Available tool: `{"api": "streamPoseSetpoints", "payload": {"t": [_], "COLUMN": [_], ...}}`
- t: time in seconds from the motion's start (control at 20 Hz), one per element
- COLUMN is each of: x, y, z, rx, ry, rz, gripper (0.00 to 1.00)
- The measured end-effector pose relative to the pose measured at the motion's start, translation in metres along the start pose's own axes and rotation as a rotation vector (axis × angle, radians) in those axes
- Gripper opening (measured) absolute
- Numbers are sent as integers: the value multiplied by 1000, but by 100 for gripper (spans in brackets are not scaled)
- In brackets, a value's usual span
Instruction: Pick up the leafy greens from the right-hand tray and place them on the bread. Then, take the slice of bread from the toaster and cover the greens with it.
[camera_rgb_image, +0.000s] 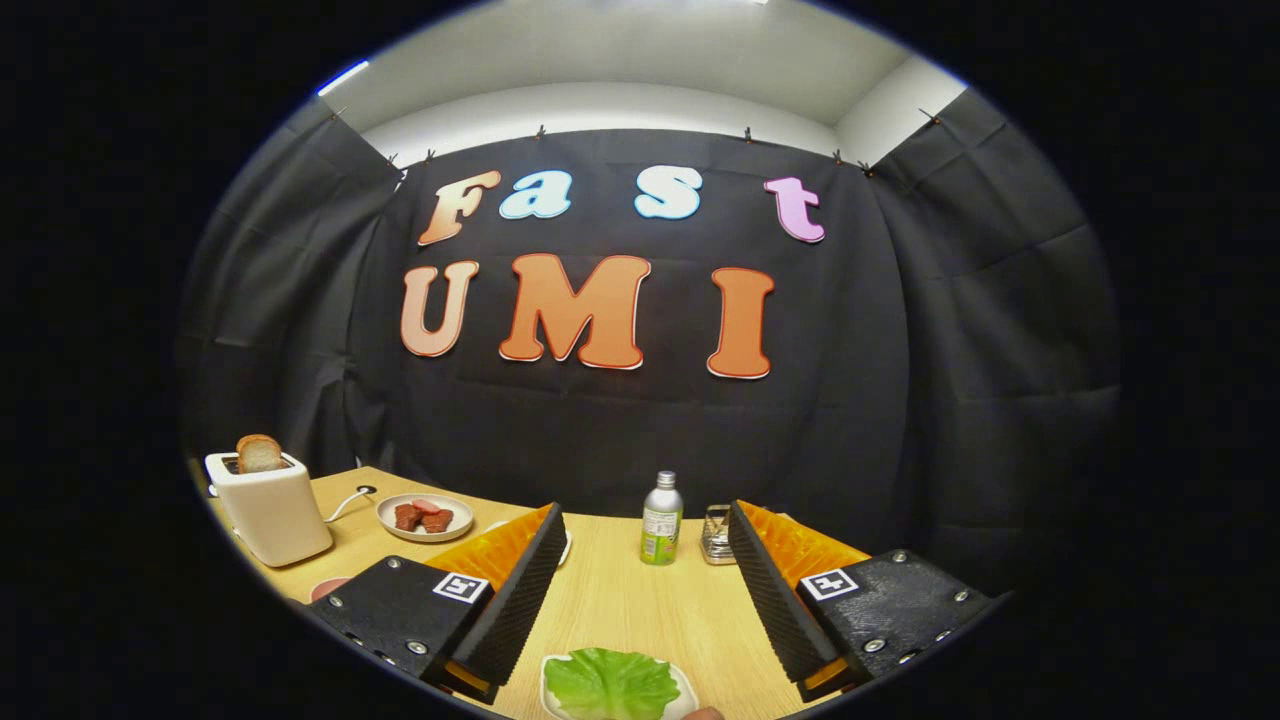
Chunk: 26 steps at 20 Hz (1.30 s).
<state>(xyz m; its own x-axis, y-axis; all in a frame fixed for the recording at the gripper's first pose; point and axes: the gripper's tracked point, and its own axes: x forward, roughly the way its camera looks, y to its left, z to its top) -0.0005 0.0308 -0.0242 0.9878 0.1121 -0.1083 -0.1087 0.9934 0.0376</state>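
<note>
Claw (645, 590) spread wide, nothing pinched, both ridged fingers (520, 600) raised above the counter (620, 600). Lettuce leaf (610, 685) lying on a small white tray (683, 690) low between the fingers, near their bases, untouched. Toaster (268, 510) well off beyond the left finger, a slice of bread (259, 453) standing up out of its slot. Plate of reddish meat pieces (425, 516) just beside the toaster, nearer the claw. Green-labelled bottle (661, 520) upright straight ahead beyond the fingertips, a small shiny container (716, 534) just beside it. Base bread for the greens not made out here.

Likely trouble: leaf thin and limp, so a shallow close may slide over it or catch the tray rim and drag the tray along. Pinching one edge may let the leaf fold and drop in transit.
</note>
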Motion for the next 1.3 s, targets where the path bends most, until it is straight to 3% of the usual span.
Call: {"api": "streamPoseSetpoints", "payload": {"t": [0.65,1.0,1.3], "x": [5,4,-1], "y": [18,24,25], "z": [-60,-102,-130], "rx": [-11,75,71], "ry": [289,518,677], "rz": [113,159,177], "gripper": [98,98,98]}}
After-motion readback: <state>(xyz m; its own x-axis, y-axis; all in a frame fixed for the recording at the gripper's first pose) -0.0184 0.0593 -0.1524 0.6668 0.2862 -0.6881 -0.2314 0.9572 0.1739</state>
